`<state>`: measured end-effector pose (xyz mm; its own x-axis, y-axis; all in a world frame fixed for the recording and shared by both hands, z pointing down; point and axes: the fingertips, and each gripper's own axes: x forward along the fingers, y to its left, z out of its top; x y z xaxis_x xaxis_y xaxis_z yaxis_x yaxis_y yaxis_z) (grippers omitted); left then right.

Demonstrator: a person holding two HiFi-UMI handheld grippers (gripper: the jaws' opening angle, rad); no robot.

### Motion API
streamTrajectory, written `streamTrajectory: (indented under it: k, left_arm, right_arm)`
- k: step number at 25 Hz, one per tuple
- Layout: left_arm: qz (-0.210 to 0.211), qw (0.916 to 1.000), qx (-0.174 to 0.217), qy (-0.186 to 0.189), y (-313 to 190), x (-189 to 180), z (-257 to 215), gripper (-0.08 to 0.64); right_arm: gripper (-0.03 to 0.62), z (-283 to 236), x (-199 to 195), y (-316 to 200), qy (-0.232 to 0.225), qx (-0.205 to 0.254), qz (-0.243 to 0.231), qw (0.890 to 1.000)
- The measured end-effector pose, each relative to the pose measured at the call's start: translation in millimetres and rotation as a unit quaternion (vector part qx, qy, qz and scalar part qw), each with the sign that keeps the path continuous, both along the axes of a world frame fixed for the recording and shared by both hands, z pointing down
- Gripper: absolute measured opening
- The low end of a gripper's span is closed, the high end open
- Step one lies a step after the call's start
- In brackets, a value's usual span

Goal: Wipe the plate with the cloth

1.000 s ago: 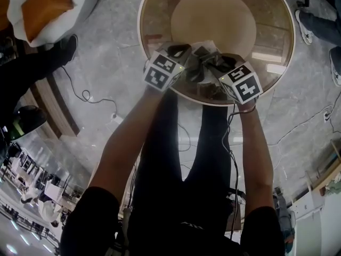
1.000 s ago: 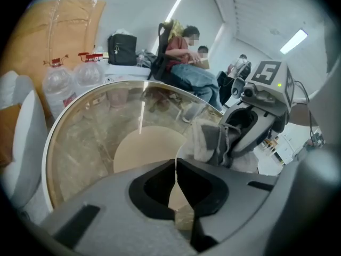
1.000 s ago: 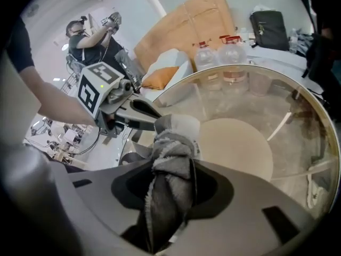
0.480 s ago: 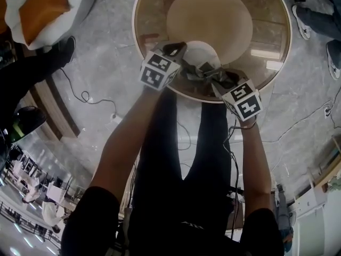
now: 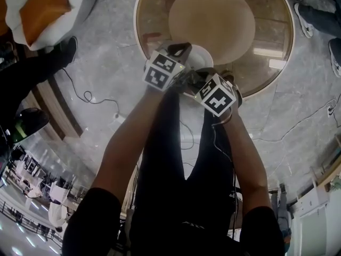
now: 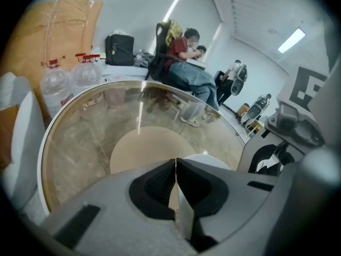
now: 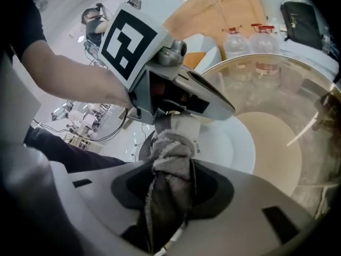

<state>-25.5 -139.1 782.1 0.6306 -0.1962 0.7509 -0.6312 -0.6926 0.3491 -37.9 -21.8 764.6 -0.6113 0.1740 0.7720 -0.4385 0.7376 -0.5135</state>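
Note:
A white plate [image 5: 201, 55] hangs over the near edge of the round glass table [image 5: 152, 15]. My left gripper [image 5: 183, 50] is shut on the plate's rim, and a thin pale edge shows between its jaws [image 6: 176, 167]. The plate [image 6: 210, 160] spreads just beyond those jaws. My right gripper [image 7: 171, 170] is shut on a bunched dark grey cloth [image 7: 169, 159]. The cloth's tip presses against the plate [image 7: 234, 143] right under the left gripper's body. In the head view the right gripper [image 5: 198, 81] sits close beside the left one, with the cloth [image 5: 189, 79] between them.
A tan round disc [image 5: 212, 15] shows under the glass top. A white and orange cushion [image 5: 42, 4] lies at the far left and cables [image 5: 85, 95] run on the floor. Water bottles [image 6: 69, 81], a black bag [image 6: 120, 49] and seated people [image 6: 186, 63] are beyond the table.
My right gripper has swung left and nearer to me with the cloth, ending tight against the left gripper. The left gripper has kept hold of the plate and barely shifted.

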Motion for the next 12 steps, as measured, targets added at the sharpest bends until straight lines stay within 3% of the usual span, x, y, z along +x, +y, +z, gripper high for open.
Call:
streamTrajectory:
  k: [6,12]
  left_arm:
    - [0.000,1.0000,0.001,0.002,0.1,-2.3,0.5,0.011]
    - [-0.004,0.9999,-0.016,0.003,5.2,-12.5,3.9,0.012]
  right_arm:
    - [0.150,7.1,13.6,-25.0,0.017,-0.006,-0.007,1.000]
    - [0.150,6.0,70.0,-67.0,0.016,-0.009,0.123,0.992]
